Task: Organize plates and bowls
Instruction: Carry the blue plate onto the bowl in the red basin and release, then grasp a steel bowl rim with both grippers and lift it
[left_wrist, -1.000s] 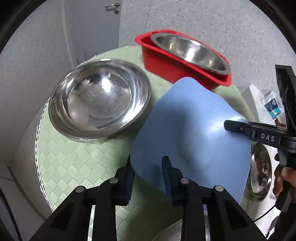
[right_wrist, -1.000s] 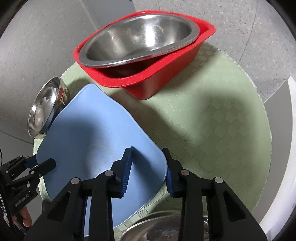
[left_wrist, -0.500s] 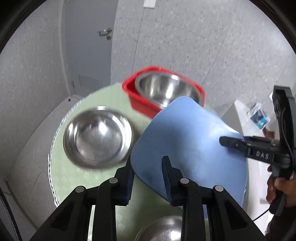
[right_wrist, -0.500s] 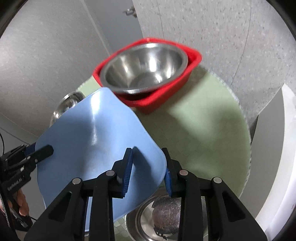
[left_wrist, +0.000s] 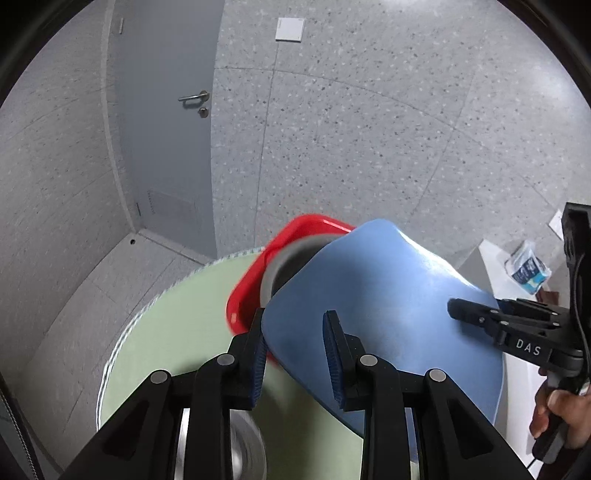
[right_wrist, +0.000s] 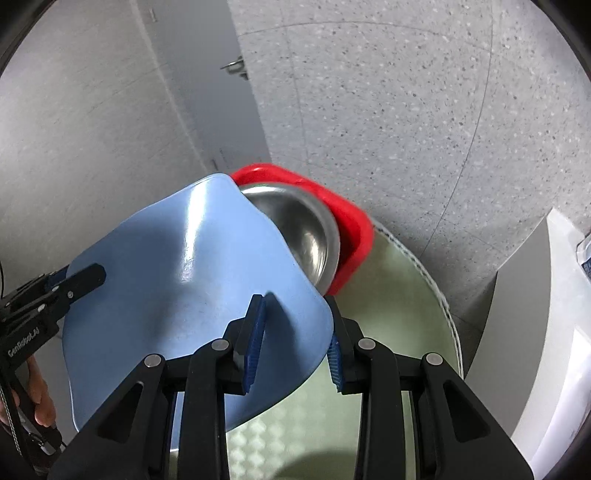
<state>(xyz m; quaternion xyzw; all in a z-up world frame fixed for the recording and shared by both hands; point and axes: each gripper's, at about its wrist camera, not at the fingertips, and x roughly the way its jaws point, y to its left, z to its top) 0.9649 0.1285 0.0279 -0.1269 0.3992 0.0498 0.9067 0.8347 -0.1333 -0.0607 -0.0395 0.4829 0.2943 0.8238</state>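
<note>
Above round green-checked counter (left_wrist: 177, 332), left hand-held gripper (left_wrist: 293, 343) and right hand-held gripper (right_wrist: 295, 328) each clamping opposite edges of flat blue plastic plate (left_wrist: 384, 306), carrying it airborne, tilted. Next, likely: lowering onto steel bowl (right_wrist: 303, 229) in red plastic tub (right_wrist: 351, 221) far ahead; needing level, synchronized release.

Both wrist views look close along their fingers, sharing the blue plate (left_wrist: 384, 306) (right_wrist: 192, 280).

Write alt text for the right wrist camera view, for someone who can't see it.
A blue plate, tilted and lifted above the green table, is held at opposite edges by the right gripper and the left gripper. Behind it, a steel bowl sits in a red basin, before grey speckled walls.
</note>
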